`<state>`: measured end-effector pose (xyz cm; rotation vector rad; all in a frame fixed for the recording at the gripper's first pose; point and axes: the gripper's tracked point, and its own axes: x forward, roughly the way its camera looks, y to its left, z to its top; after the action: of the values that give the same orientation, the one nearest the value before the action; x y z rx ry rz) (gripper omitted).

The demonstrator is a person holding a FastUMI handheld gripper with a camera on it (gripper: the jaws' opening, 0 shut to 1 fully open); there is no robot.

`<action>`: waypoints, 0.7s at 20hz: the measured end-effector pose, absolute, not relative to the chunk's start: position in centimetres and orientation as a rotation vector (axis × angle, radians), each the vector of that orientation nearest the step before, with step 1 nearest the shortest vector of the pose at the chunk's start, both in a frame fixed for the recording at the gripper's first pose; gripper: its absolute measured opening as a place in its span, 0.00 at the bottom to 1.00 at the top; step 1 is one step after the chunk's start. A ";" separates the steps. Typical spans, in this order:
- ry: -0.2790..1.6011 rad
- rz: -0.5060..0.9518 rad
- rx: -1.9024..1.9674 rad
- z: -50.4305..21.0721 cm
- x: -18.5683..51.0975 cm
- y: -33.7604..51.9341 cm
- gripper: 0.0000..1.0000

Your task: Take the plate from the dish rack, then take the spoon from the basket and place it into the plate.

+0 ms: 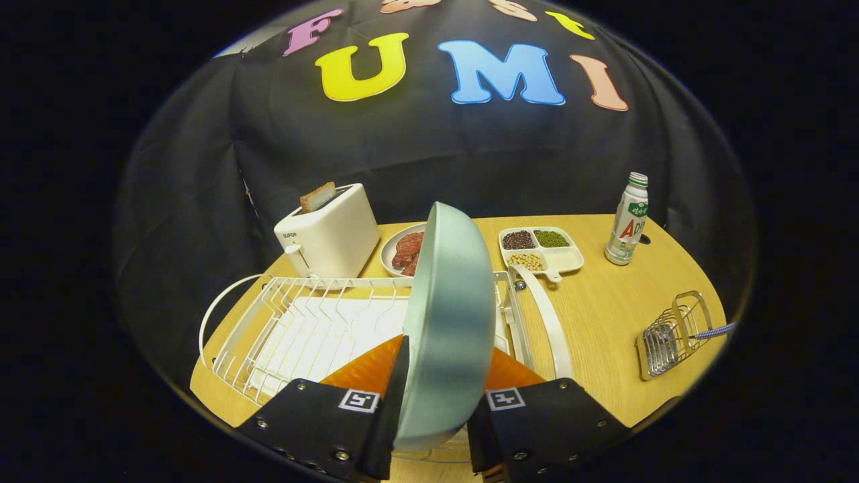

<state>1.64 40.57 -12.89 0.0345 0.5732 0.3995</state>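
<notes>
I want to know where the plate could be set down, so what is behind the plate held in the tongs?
Behind the plate, gripped on edge in the tongs, are the dish rack and a dish of reddish food, partly covered. Whatever else lies behind the plate is hidden.

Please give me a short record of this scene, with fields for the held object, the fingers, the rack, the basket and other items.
held object: pale green round plate, on edge
fingers: gripper shut on the plate
rack: white wire dish rack, under the plate
basket: small metal wire basket with a blue-handled spoon
other items: white toaster, divided white tray, white bottle
</notes>
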 end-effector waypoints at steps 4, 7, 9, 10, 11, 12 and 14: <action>0.530 0.270 -0.014 -10.5 2.8 39.3 0.34; 0.499 0.204 -0.098 -8.9 3.7 38.6 0.28; 0.478 0.170 -0.153 -8.1 4.0 38.3 0.28; 0.468 0.151 -0.189 -7.7 4.2 38.2 0.28; 0.458 0.139 -0.225 -7.3 4.1 38.0 0.28; 0.449 0.132 -0.244 -6.9 4.0 37.9 0.28; 0.426 0.120 -0.256 -5.8 3.6 37.7 0.28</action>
<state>3.55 37.75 -5.83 -0.2558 0.4262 0.1203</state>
